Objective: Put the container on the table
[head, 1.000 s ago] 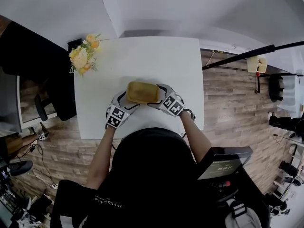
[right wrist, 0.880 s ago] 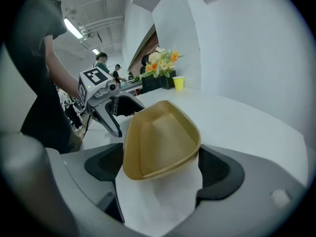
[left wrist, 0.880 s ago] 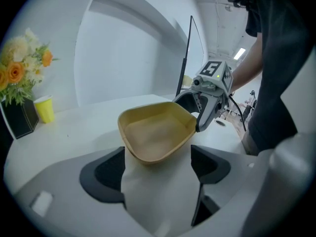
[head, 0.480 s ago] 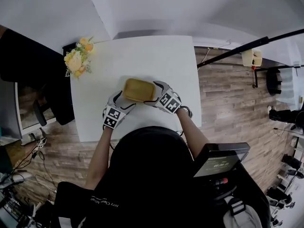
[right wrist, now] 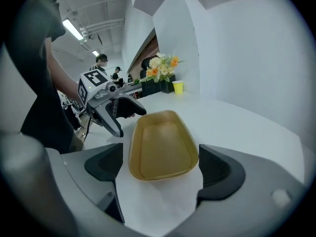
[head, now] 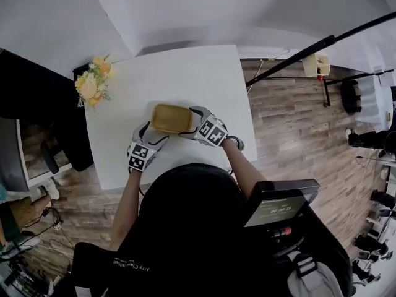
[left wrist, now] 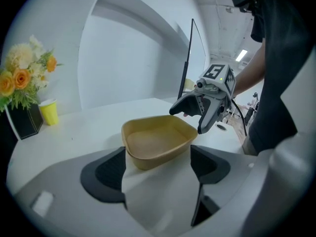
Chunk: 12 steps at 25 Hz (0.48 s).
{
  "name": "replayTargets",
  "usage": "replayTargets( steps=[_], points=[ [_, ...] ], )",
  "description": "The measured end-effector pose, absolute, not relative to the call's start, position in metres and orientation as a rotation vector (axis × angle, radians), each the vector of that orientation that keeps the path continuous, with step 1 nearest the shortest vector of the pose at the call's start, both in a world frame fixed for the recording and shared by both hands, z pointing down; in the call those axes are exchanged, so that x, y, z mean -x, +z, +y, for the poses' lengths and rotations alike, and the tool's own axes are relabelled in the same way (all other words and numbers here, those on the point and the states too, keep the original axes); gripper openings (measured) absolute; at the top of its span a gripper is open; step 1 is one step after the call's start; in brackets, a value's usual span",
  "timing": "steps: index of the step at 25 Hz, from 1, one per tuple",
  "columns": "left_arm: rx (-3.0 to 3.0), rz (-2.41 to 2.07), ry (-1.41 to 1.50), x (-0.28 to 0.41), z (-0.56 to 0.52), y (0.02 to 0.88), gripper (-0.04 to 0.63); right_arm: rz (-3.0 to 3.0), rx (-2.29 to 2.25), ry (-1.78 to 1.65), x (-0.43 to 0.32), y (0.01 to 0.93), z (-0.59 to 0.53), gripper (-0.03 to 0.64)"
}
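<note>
A shallow yellow-brown container (head: pixel 171 118) rests on the white table (head: pixel 185 73), near its front edge. My left gripper (head: pixel 150 135) stands at the container's left end and my right gripper (head: pixel 192 124) at its right end. In the left gripper view the container (left wrist: pixel 158 144) has its near end between my wide jaws, brushing the left pad (left wrist: pixel 106 174) with a gap at the right pad. In the right gripper view the container (right wrist: pixel 163 149) lies lengthwise between the pads, with a strip of table showing beside the left pad (right wrist: pixel 103 164). Both grippers are open.
A bunch of orange and cream flowers (head: pixel 91 85) in a dark pot stands at the table's far left corner, with a small yellow cup (left wrist: pixel 48 111) beside it. A white wall runs behind the table. Wooden floor and a black stand lie to the right.
The head view has swung, so the table sits further left in the picture. The grippers and the container keep the same places relative to each other.
</note>
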State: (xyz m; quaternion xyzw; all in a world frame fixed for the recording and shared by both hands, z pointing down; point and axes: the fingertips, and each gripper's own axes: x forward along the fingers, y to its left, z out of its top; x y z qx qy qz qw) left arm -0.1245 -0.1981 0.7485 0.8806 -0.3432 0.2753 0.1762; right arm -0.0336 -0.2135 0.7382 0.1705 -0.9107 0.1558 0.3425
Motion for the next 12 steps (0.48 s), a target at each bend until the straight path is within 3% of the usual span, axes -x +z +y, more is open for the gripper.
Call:
replayTargets(
  steps=[12],
  points=[
    [-2.522,-1.024,0.736,0.120,-0.191,0.728,0.407,-2.468,-0.541,0.475,0.035,0.710,-0.217,0.460]
  ],
)
